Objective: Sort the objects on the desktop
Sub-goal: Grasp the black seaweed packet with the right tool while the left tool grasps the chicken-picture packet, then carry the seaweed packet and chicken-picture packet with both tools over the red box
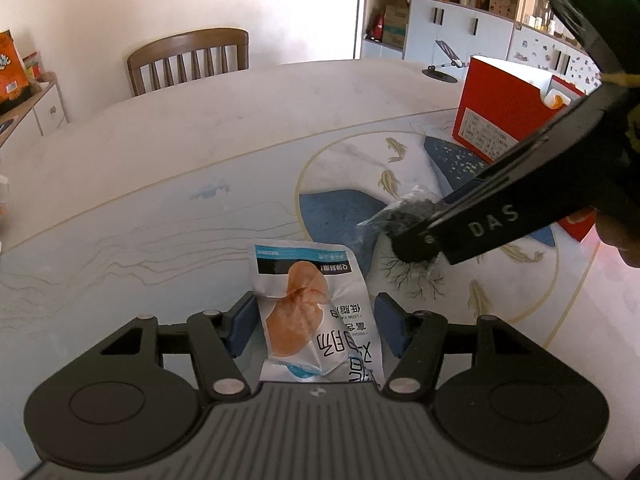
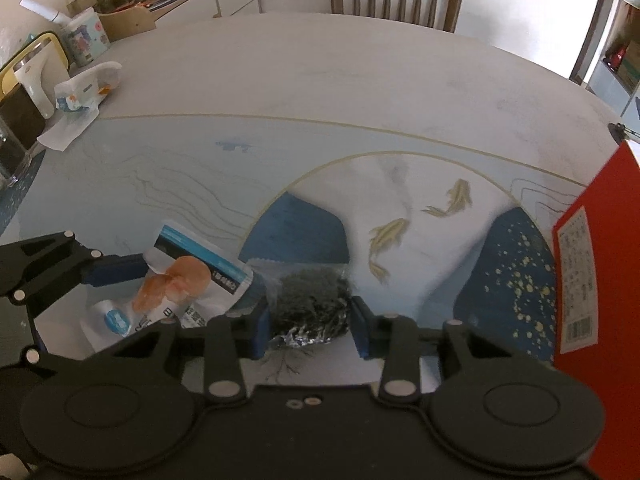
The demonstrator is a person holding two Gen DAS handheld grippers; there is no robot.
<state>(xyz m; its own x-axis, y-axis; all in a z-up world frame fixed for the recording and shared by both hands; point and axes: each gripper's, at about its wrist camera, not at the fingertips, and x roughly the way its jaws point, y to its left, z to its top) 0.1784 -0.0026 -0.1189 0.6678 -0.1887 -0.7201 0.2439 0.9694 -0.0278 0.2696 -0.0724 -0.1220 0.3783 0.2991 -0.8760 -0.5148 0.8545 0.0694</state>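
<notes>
Snack pouch [image 1: 316,316] and dark packet [image 2: 310,304] between closed fingers [image 2: 262,326]

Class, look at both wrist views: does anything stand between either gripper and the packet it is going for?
Nothing visible does. The white snack packet with an orange picture already lies between the left gripper's jaws, and the clear bag of dark wiry material sits between the right gripper's jaws.

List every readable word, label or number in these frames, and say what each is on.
"DAS": on the right gripper's black arm, seen from the left wrist.
"LOW": upside down on the white snack packet; its Chinese print is too distorted to read.
Red box label and barcode: too small.
</notes>
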